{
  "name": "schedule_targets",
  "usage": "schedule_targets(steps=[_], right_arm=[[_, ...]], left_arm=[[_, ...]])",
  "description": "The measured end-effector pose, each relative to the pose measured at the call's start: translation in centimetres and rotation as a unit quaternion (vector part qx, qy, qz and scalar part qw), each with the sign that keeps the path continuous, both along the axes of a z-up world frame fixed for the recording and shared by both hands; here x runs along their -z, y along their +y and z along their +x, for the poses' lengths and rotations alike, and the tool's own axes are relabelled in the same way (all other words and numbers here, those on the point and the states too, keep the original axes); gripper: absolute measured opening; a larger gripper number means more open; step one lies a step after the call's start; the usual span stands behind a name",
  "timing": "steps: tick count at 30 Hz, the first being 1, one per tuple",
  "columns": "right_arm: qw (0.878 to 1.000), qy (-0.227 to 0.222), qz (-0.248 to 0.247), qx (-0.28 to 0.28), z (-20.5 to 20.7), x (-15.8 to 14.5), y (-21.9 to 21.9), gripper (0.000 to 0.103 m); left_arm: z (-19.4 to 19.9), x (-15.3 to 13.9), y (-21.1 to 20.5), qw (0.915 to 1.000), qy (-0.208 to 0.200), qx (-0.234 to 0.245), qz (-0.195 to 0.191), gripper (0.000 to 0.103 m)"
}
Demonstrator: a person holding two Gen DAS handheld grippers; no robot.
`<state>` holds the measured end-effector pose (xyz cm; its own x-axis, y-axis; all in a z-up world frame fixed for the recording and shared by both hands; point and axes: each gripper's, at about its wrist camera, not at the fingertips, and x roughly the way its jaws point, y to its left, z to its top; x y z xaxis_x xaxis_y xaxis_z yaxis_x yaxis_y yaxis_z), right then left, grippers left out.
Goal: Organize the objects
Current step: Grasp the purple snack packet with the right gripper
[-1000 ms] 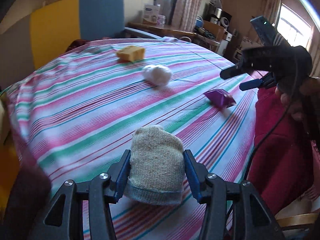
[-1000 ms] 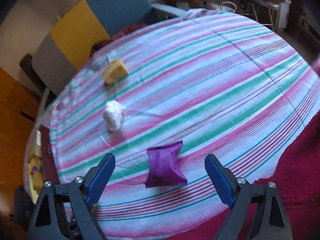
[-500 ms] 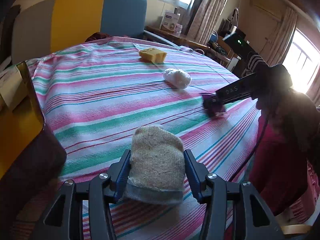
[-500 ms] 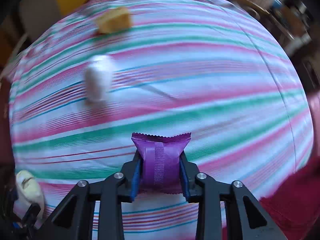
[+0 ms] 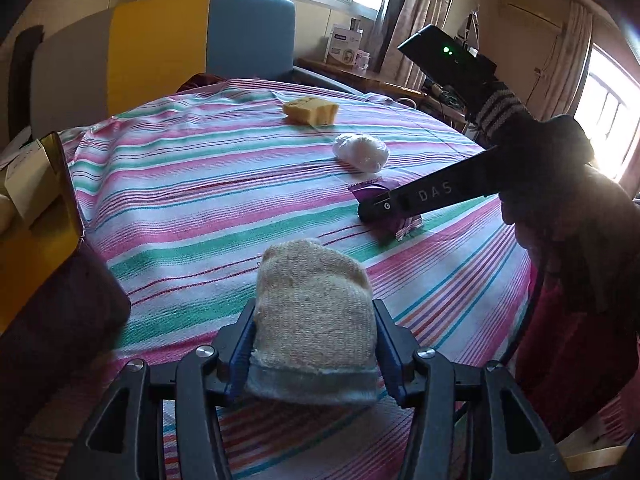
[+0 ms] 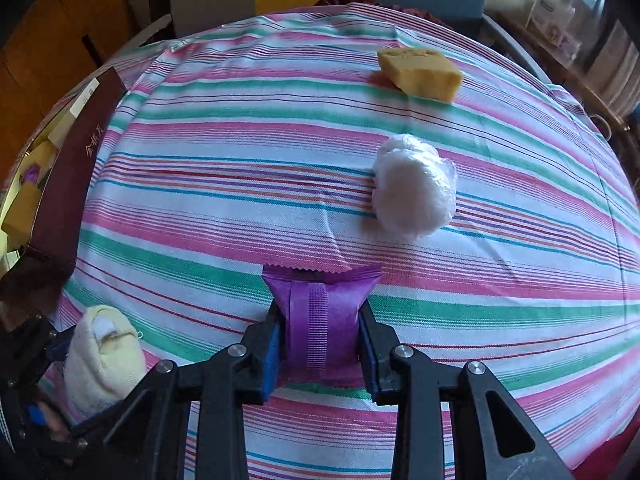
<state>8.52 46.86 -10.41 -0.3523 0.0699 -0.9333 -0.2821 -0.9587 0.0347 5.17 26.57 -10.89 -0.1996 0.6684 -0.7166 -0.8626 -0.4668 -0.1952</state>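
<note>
Left gripper (image 5: 314,344): fingers clenched on a beige knitted sock roll (image 5: 314,312), one blue pad against each flank. The roll stands upright between the pads, held above the striped cloth at the bench's near edge.

Right gripper (image 6: 320,344): fingers clamped tight on a purple sachet (image 6: 320,320), squeezing its middle so the crimped top edge flares out above the pads. The sachet sits at the surface of the striped cloth (image 6: 240,168); whether it is lifted clear cannot be told.

On the cloth beyond the sachet: a white wrapped ball (image 6: 414,188), near it but apart, and further off a yellow sponge block (image 6: 420,72), well apart from both.

At the bench's left edge, a dark maroon box (image 6: 76,168) with gold lettering stands open; contents are indistinct.
</note>
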Motion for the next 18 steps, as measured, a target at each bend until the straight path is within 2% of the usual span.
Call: schedule_targets(steps=[12,15,18], right_arm=[[1.0,-0.002,0.004,-0.001,0.2,-0.2,0.9,0.035],[1.0,-0.005,0.025,-0.012,-1.9,0.3,-1.2,0.035],[0.999,-0.005,0.035,-0.02,-1.9,0.3,-1.6,0.034]], left_arm=[[-0.2,0.2,0.5,0.9997,-0.009,-0.008,-0.019,0.055],[0.0,0.2,0.8,0.9996,-0.001,-0.01,-0.025,0.054],[0.3,0.3,0.7,0.9996,0.011,-0.01,-0.024,0.053]])
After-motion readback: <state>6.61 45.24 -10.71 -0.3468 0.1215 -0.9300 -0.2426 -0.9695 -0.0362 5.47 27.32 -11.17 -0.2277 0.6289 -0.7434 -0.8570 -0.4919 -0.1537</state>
